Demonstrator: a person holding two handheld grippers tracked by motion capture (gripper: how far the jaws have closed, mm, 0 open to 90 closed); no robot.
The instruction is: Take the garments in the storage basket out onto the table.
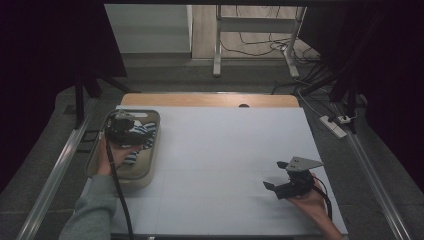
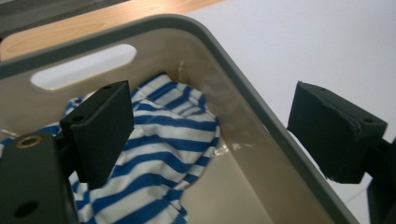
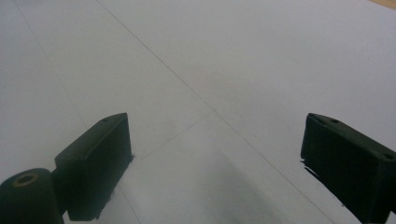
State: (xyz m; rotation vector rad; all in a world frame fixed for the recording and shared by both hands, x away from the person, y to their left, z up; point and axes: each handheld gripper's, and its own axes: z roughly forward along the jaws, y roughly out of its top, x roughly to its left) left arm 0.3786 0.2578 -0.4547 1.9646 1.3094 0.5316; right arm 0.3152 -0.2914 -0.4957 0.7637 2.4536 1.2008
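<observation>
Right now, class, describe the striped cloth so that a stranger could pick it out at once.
Start at the white table and go to its left edge, where a beige tray with a grey rim sits. The striped cloth lies crumpled inside it, under the open left gripper. Its blue and white stripes are the scene's sole pattern.

Blue-and-white striped cloth (image 2: pixel 159 154) in a beige tray (image 2: pixel 261 140) (grey-rimmed), black jaws.

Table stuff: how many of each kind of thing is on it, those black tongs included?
Tongs: 2, the left tongs over the tray and the right tongs above the white table cover.
Trays: 1, a beige tray.
Striped cloths: 1, a blue and white cloth lying in the tray.
Total: 4.
</observation>
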